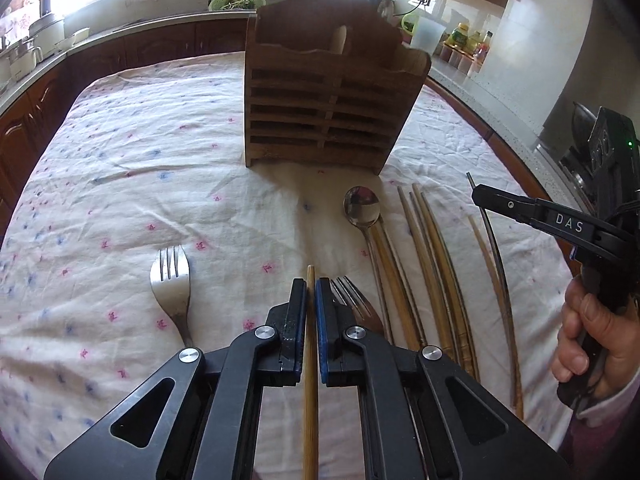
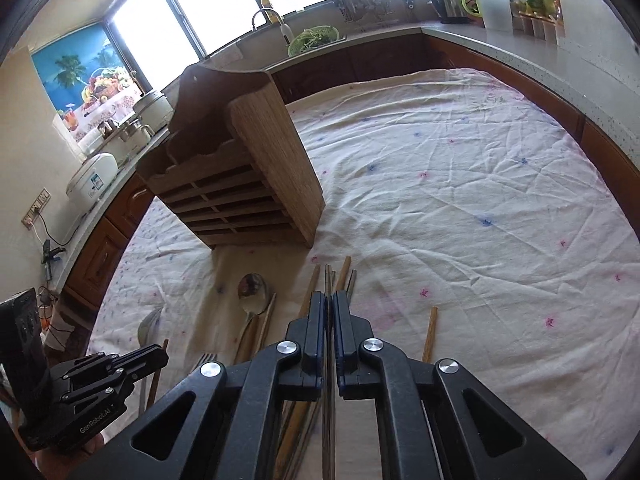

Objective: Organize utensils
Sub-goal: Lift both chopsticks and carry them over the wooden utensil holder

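Observation:
A wooden utensil holder (image 1: 332, 92) stands at the middle back of the table and also shows in the right wrist view (image 2: 240, 168). My left gripper (image 1: 311, 292) is shut on a bamboo chopstick (image 1: 310, 380). My right gripper (image 2: 330, 300) is shut on a thin dark metal chopstick (image 2: 329, 420); it also appears in the left wrist view (image 1: 476, 192), raised above the cloth. Several bamboo chopsticks (image 1: 432, 264), a metal spoon (image 1: 362, 204) and two forks (image 1: 171, 280) (image 1: 356, 304) lie on the cloth in front of the holder.
The table wears a white flowered cloth (image 2: 460, 200). One loose chopstick (image 2: 431, 332) lies right of my right gripper. Kitchen counters with a sink, a green basket (image 2: 312, 38), a kettle and jars ring the table.

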### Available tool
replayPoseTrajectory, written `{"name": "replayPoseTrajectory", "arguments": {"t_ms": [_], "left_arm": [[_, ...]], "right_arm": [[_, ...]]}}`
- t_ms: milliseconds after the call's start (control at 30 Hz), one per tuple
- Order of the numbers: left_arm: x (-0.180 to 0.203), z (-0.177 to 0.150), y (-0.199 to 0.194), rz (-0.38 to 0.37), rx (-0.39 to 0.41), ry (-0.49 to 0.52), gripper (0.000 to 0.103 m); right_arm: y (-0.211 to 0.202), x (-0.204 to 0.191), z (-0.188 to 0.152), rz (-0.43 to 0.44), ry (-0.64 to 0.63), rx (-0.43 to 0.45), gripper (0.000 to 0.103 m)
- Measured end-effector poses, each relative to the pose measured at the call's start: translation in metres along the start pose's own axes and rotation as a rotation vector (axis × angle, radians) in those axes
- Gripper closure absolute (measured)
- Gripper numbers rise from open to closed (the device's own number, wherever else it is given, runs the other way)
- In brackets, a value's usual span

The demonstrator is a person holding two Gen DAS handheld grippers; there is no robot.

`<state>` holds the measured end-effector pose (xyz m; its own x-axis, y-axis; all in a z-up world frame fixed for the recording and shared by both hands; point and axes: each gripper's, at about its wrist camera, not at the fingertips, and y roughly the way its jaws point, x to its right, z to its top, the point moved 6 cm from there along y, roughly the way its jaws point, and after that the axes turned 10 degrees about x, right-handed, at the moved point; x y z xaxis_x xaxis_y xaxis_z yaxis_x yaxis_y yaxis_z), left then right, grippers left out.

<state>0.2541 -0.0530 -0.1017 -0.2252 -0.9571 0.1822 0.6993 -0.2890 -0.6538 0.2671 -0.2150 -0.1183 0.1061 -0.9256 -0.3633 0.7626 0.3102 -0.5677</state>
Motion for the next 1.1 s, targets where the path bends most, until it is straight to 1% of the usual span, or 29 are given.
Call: {"name": "replayPoseTrajectory", "arguments": {"t_ms": [100, 400, 600, 767, 1100], "left_arm": [[0.004, 0.008, -0.024, -0.027, 0.044, -0.001, 0.099], [0.012, 0.033, -0.101, -0.087, 0.205, -0.010, 0.099], [0.010, 0.046, -0.140, -0.103, 0.313, -0.020, 0.099], [0.004, 0.054, -0.156, -0.101, 0.368, -0.033, 0.099], [-0.005, 0.061, -0.160, -0.095, 0.405, -0.056, 0.099]], "right_arm": [[-0.022, -0.011, 0.007, 0.032, -0.012, 0.037, 0.099], [-0.082, -0.047, 0.024, 0.084, -0.066, 0.156, 0.099], [-0.117, -0.064, 0.038, 0.103, -0.097, 0.242, 0.099], [-0.130, -0.069, 0.050, 0.101, -0.108, 0.283, 0.099], [-0.135, -0.069, 0.060, 0.107, -0.098, 0.317, 0.099]]}}
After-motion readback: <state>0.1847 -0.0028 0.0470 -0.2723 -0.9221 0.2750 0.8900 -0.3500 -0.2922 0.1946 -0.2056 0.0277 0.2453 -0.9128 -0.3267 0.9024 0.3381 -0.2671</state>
